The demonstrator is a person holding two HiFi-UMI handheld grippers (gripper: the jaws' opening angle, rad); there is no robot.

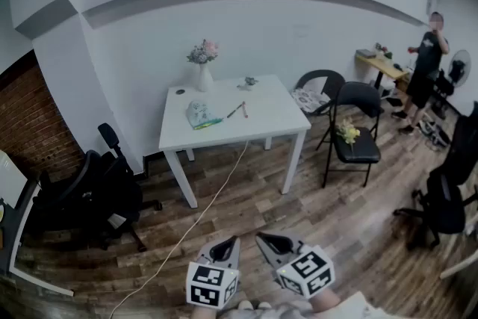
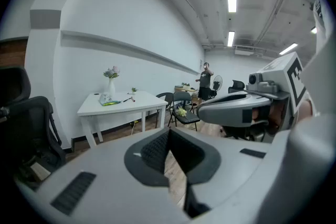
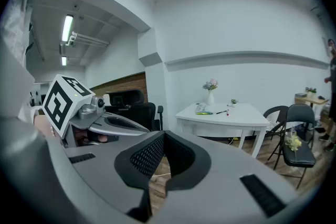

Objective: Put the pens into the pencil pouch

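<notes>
- While both grippers hang above the floor (image 1: 261, 209), the left gripper (image 2: 168, 136) has its jaws pressed together with nothing between them.
- Right gripper (image 3: 161, 138) jaws also meet, empty, just beside the left pair.
- Pens (image 1: 236, 112) lie on the table (image 1: 287, 127), well ahead of both jaw pairs.
- Pouch (image 1: 200, 116) lies on the same table near the pens, to their left, equally far from the jaws.
- Vase (image 1: 202, 75) stands beyond the pouch.
- Chair (image 1: 357, 142) stands ahead and right of the jaws.
</notes>
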